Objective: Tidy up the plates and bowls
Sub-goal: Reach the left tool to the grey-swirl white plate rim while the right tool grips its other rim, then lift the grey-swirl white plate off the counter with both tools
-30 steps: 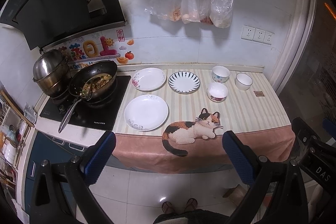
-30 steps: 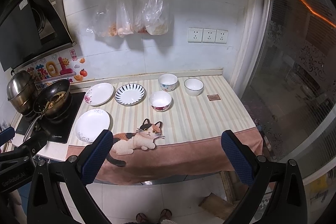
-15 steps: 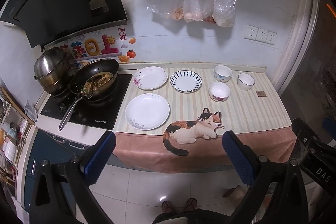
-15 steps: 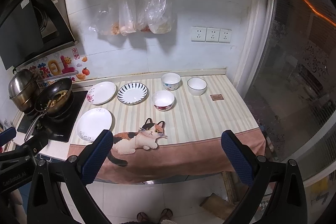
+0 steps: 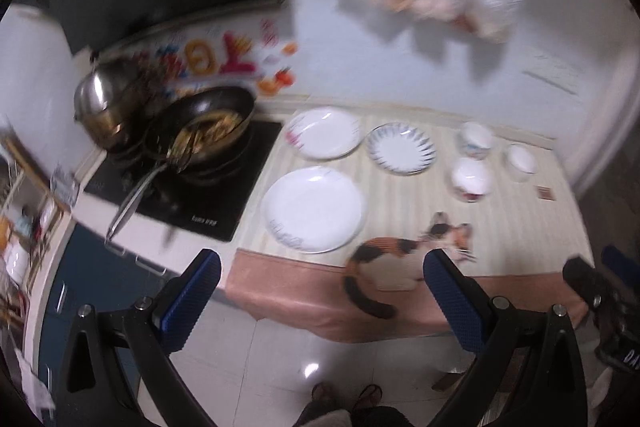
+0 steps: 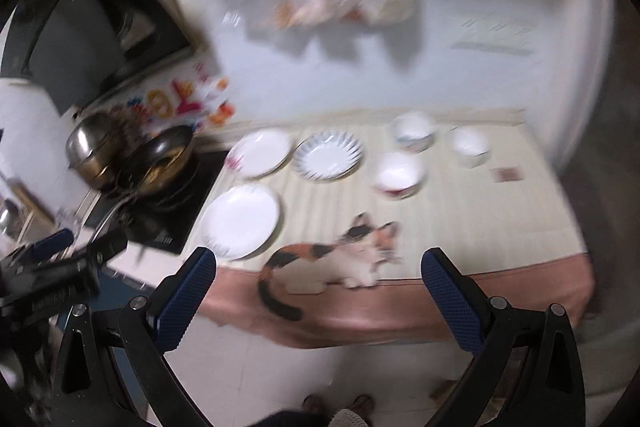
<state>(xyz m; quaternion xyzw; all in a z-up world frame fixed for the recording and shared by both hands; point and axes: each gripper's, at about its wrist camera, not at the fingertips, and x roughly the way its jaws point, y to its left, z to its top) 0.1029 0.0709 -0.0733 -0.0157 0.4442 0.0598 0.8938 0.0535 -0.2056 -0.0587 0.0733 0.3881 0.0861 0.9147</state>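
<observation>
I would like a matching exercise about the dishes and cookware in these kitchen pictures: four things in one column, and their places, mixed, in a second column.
Things:
1. large plain white plate
2. white plate with blue radial stripes
3. black frying pan with food
4. small white bowl with a red pattern low on its side

Places:
A. on the black cooktop
B. nearest the front edge of the counter, beside the cooktop
C. in the back row, between a floral-rim plate and a bowl
D. in front of two other bowls, above the cat picture

Pairs: 1-B, 2-C, 3-A, 4-D
</observation>
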